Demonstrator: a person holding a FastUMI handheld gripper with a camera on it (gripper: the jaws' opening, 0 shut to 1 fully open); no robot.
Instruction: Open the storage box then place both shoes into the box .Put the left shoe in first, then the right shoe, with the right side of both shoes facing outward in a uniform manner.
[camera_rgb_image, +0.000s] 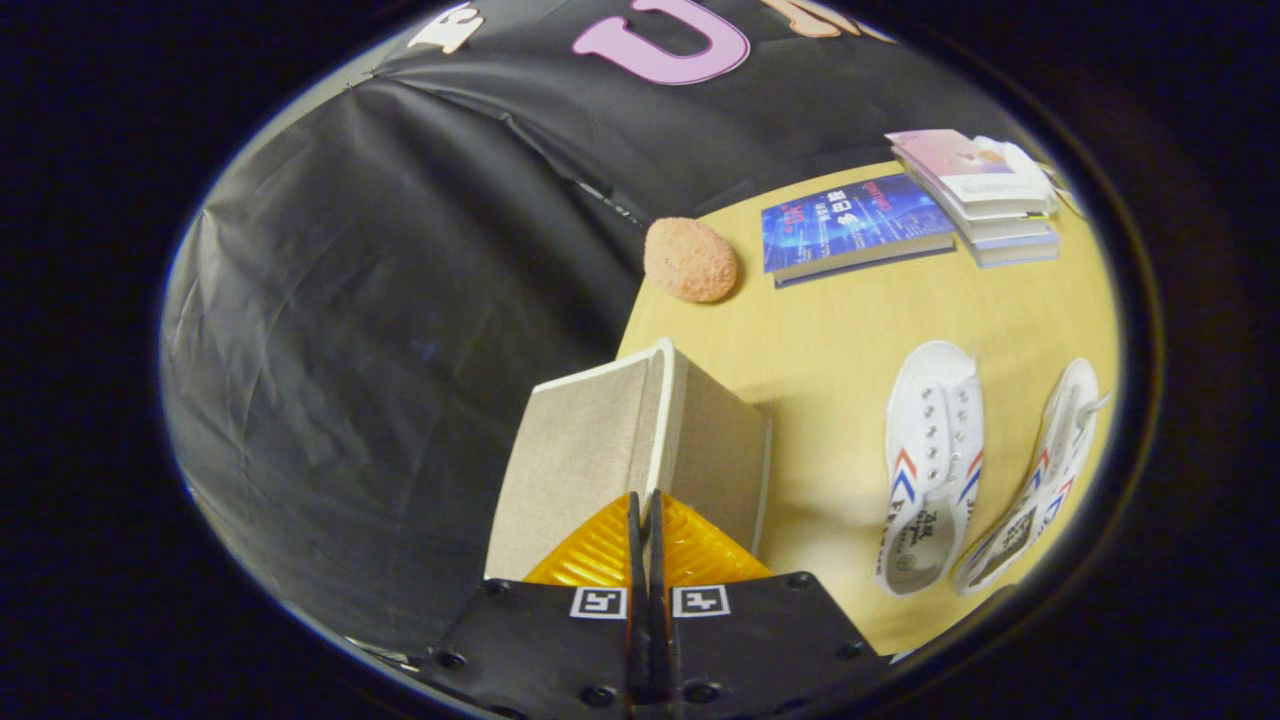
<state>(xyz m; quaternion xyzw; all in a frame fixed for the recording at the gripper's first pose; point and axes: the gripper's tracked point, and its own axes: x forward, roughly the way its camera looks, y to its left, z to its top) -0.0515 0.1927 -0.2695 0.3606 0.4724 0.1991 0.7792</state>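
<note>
At the bottom centre of the frame the claw (645, 520) has its two ribbed orange fingers (600, 550) pressed together with only a thin dark line between them. The beige fabric lid (590, 460) of the storage box seems to run in between their tips, though the contact is hidden, so whether they are really pinching it cannot be told for sure.

The beige fabric storage box (715, 450) stands just ahead of the fingers, in the lower middle of the frame, near the edge of the pale yellow wooden bench (830, 330). Its lid is tilted up on the left side, showing a white rim along its edge.

To the right of the box, in the lower right of the frame, two white canvas shoes with red and blue stripes lie on the bench: the nearer white shoe (930, 465) rests sole down with its lace eyelets upward, and the farther white shoe (1040, 480) lies just beside it, tipped onto its side.

Beyond the box, in the upper middle, sits a round pinkish-orange fuzzy ball (690, 260). To its right lies a blue-covered book (850, 228), and further right a small stack of pale books (985, 195).
</note>
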